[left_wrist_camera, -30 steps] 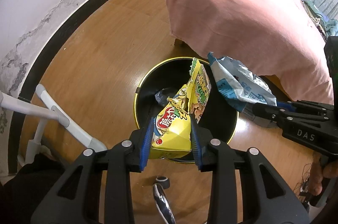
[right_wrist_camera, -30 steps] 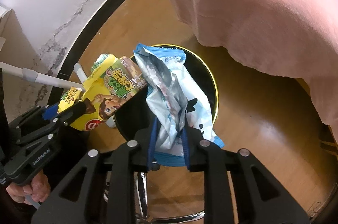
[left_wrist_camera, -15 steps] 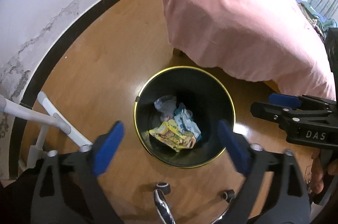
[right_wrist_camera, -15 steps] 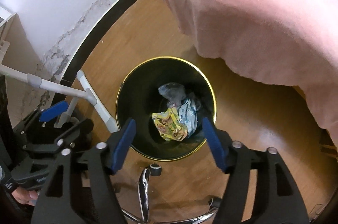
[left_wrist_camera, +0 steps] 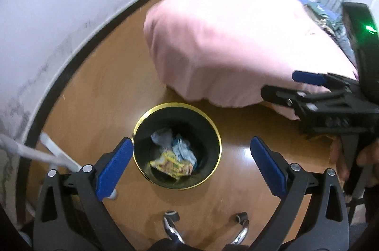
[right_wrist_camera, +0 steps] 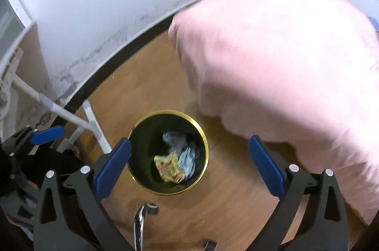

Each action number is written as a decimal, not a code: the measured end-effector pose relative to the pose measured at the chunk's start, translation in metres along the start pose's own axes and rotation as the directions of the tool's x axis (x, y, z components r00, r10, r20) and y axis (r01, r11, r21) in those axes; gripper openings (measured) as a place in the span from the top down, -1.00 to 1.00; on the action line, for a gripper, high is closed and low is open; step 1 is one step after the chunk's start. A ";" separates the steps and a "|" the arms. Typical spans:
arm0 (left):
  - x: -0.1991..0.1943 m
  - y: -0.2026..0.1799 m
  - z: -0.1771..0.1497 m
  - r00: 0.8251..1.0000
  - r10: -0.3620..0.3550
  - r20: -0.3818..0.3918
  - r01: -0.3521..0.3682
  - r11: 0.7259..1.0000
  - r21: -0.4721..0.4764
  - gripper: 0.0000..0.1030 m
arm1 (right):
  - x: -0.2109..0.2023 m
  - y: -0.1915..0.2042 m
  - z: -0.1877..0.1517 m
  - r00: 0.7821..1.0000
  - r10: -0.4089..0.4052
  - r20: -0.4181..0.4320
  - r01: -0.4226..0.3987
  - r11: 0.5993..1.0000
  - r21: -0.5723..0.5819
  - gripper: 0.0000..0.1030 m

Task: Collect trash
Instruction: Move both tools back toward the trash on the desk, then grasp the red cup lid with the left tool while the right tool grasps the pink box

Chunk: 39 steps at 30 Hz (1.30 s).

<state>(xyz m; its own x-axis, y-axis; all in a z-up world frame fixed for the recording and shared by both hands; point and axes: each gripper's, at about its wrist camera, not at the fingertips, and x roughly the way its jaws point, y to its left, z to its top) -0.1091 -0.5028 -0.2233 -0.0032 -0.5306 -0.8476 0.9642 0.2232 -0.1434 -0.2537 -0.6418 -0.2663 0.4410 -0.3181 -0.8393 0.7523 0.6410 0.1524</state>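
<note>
A black trash bin with a gold rim (left_wrist_camera: 139, 125) (right_wrist_camera: 203, 137) stands on the wooden floor below both grippers. Inside lie a yellow snack bag (left_wrist_camera: 169, 164) (right_wrist_camera: 168, 167), a light blue wrapper (left_wrist_camera: 184, 150) (right_wrist_camera: 188, 159) and a grey crumpled wrapper (left_wrist_camera: 161, 136) (right_wrist_camera: 171, 137). My left gripper (left_wrist_camera: 189, 163) is wide open and empty, high above the bin. My right gripper (right_wrist_camera: 187, 167) is wide open and empty, also high above it. The right gripper also shows in the left wrist view (left_wrist_camera: 308, 87), and the left gripper shows in the right wrist view (right_wrist_camera: 35, 139).
A pink cloth (left_wrist_camera: 236, 42) (right_wrist_camera: 284, 61) drapes over furniture right of the bin. White tube legs (left_wrist_camera: 49, 154) (right_wrist_camera: 71, 116) stand left of it by the wall. Chrome chair legs with casters (left_wrist_camera: 171, 220) (right_wrist_camera: 144, 215) lie near the bottom.
Both grippers opened and dropped the yellow snack bag and the blue wrapper into the bin. Both have since risen and pulled back, so the bin looks smaller.
</note>
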 end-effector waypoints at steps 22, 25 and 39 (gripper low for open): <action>-0.426 0.301 -0.197 0.693 0.715 0.089 -0.553 0.607 -0.571 -0.87 | -0.132 0.475 0.033 0.776 0.625 -0.089 -0.475 0.486 -0.734 -0.86; -0.447 0.330 -0.240 0.673 0.739 0.024 -0.563 0.534 -0.631 -0.87 | -0.128 0.546 0.007 0.743 0.631 -0.222 -0.518 0.332 -0.788 -0.86; -0.444 0.388 -0.315 0.713 0.700 -0.040 -0.532 0.503 -0.681 -0.87 | -0.086 0.662 -0.039 0.766 0.510 -0.390 -0.516 0.127 -0.847 -0.62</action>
<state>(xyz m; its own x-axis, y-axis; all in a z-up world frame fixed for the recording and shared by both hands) 0.1828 0.0769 -0.0640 0.6622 -0.1894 -0.7250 0.3059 0.9516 0.0309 0.1870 -0.1630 -0.1138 0.5307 0.3559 -0.7692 -0.5470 0.8371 0.0100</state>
